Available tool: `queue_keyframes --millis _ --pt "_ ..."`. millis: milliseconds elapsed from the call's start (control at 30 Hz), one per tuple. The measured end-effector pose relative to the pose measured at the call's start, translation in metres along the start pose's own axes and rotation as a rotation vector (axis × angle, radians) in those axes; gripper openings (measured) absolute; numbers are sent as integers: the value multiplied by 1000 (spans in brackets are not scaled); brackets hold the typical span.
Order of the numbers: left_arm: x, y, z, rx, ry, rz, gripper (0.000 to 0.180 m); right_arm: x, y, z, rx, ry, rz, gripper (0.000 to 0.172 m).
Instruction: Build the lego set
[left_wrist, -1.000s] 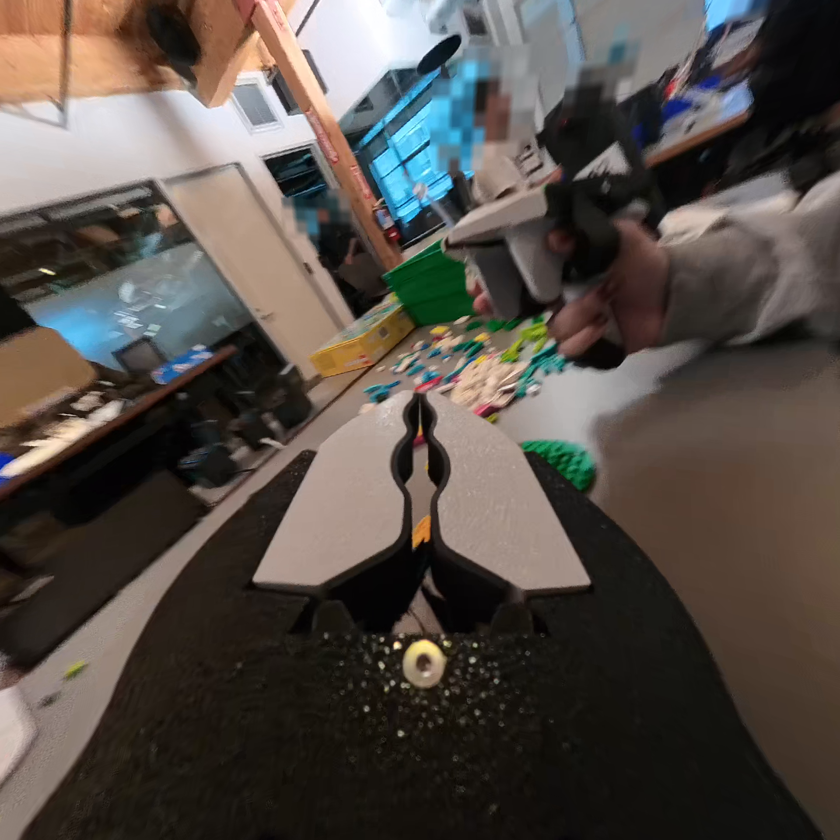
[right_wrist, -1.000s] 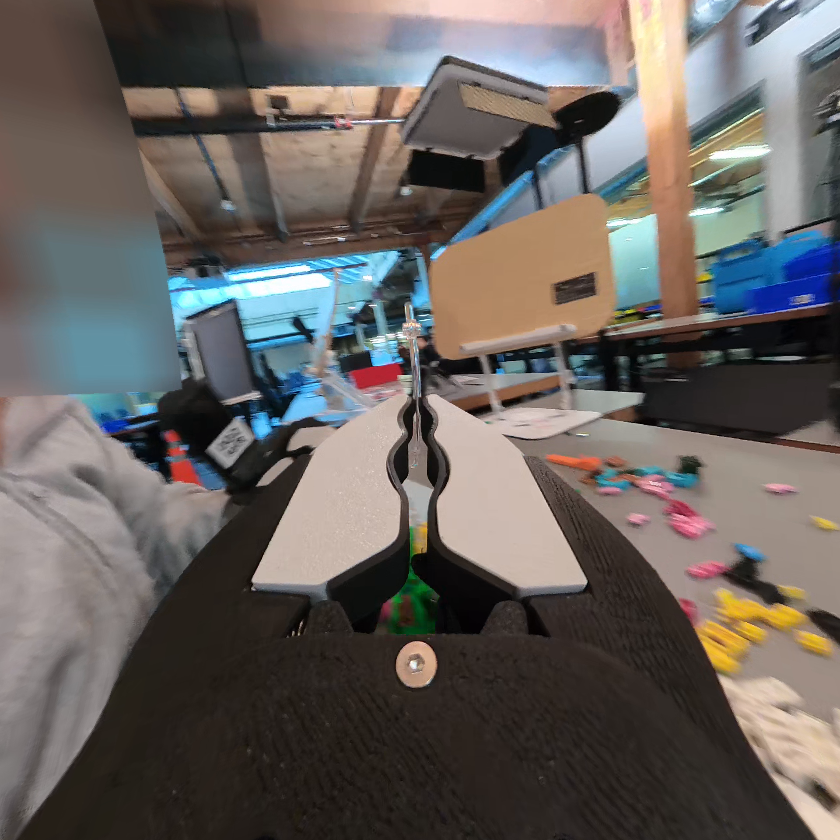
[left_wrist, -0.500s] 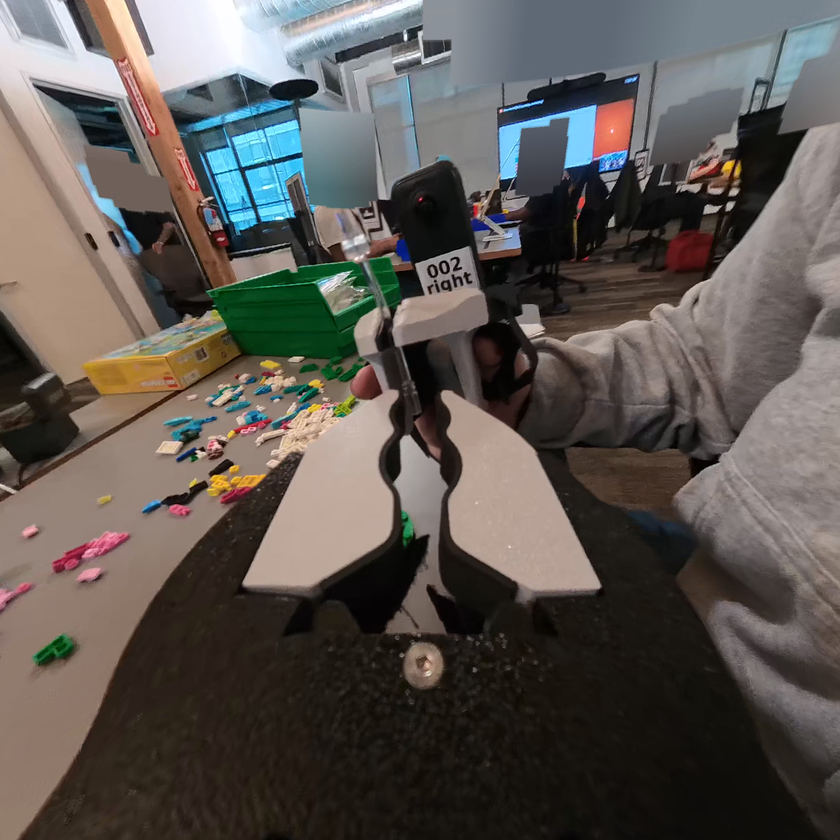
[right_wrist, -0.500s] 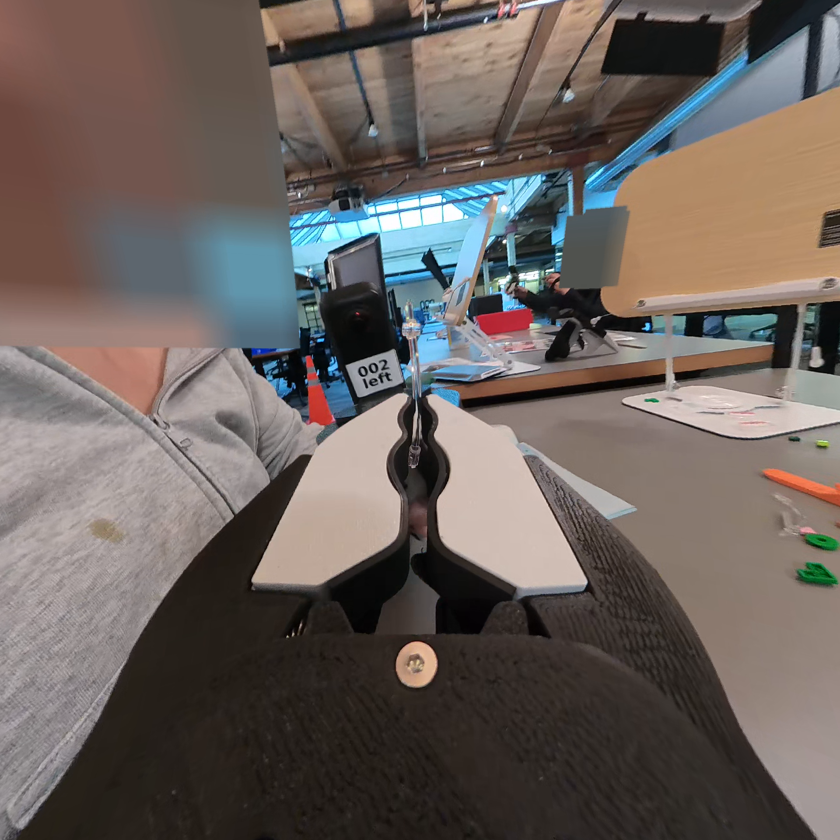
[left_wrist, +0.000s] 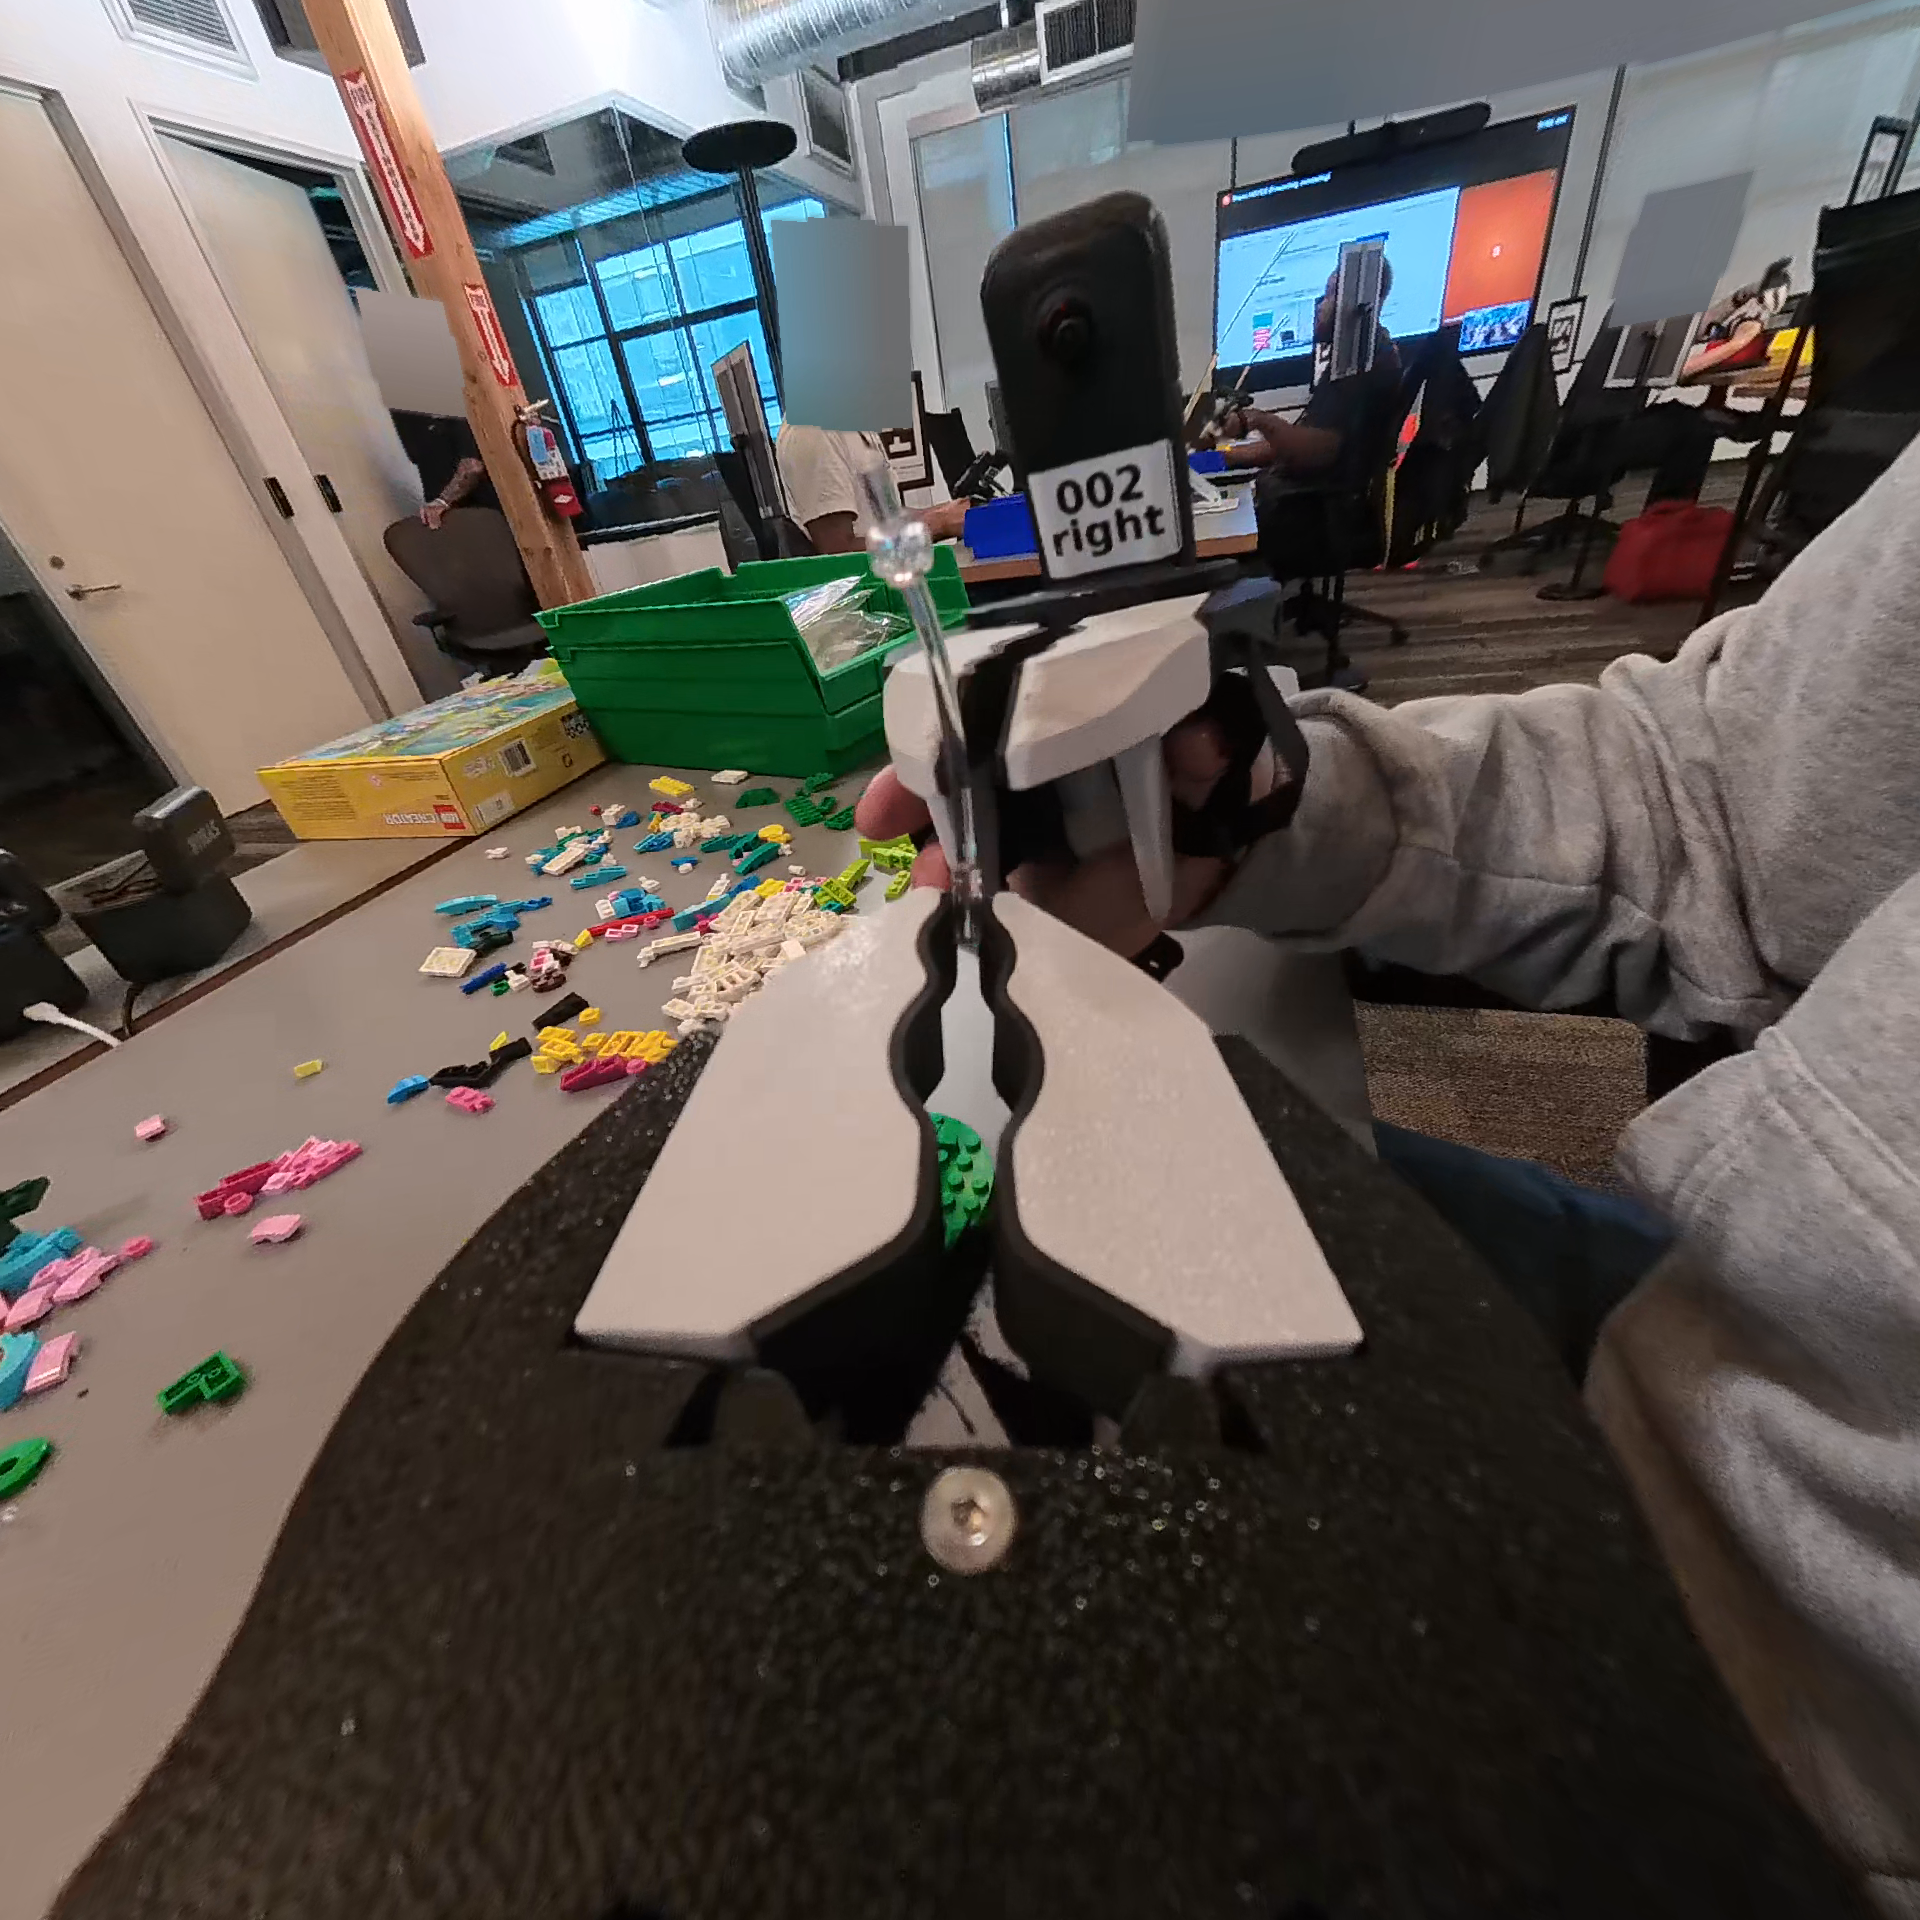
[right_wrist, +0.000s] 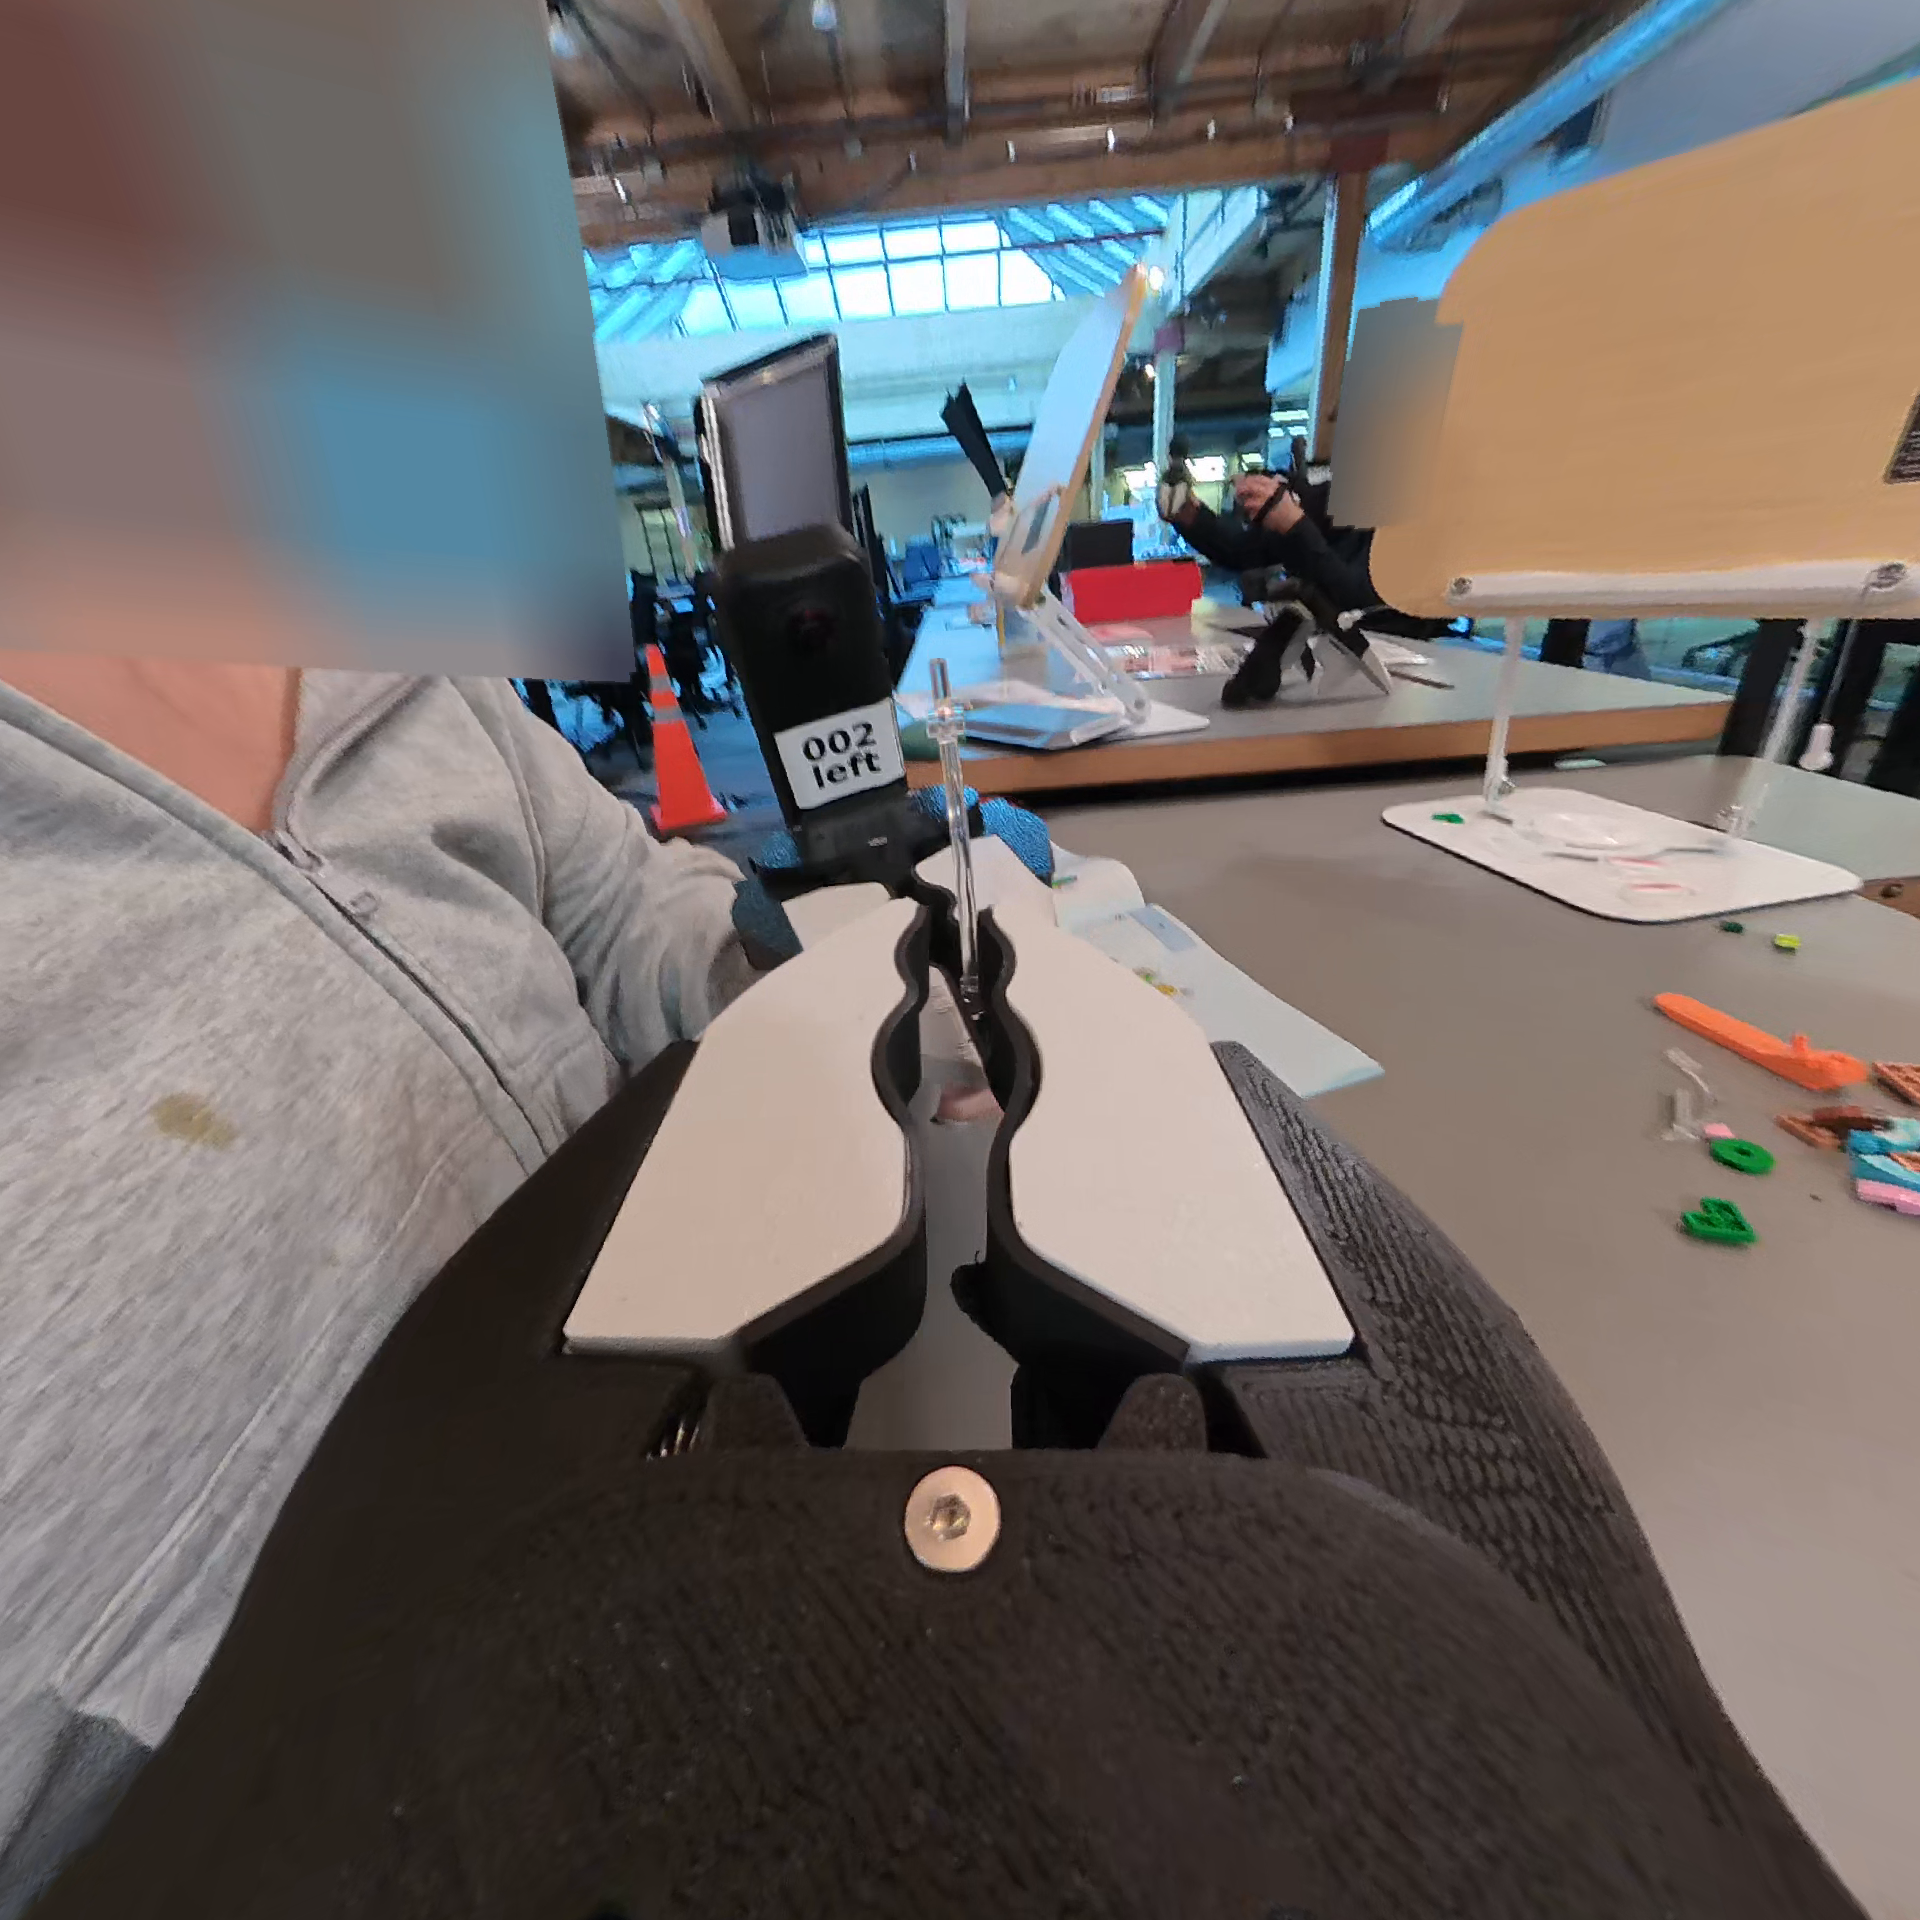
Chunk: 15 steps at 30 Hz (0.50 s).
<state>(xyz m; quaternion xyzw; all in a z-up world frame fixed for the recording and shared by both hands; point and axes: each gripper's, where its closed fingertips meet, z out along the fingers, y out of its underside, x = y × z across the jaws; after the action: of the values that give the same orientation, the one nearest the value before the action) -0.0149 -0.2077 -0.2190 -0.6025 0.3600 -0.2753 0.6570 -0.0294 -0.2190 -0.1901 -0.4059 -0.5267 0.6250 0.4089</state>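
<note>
Left gripper (left_wrist: 964, 920) has pinched in since half a second back and now clamps the bottom end of the clear rod (left_wrist: 940, 707); off to its left a yellow box (left_wrist: 416, 769) and green bins (left_wrist: 717, 665) sit on the grey table (left_wrist: 312, 997) behind scattered loose bricks (left_wrist: 727, 935). Facing it, the right gripper (right_wrist: 951, 935) has eased apart; its fingers stand slightly parted, the upright rod against just one of them.

Open-plan office and workshop space: rows of desks (left_wrist: 1101, 561) with seated people, a wall screen (left_wrist: 1382, 260), exposed timber ceiling beams (right_wrist: 935, 62), and a grey worktable (left_wrist: 312, 997) with toy bricks (left_wrist: 727, 935).
</note>
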Motion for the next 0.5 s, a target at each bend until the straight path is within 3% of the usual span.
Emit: queue_keyframes --millis 333,367,433,500 --pt "-1 8 1 -23 -1 -6 4 7 7 -1 -54 60 -72 0" --pt "-3 10 0 -33 -14 6 10 10 9 -3 -63 73 -76 1" --pt "-9 22 -1 -106 -32 78 25 21 14 -10 -96 116 -72 1" --pt "-11 41 -2 -214 -16 151 15 34 25 -18 -157 164 -68 1"
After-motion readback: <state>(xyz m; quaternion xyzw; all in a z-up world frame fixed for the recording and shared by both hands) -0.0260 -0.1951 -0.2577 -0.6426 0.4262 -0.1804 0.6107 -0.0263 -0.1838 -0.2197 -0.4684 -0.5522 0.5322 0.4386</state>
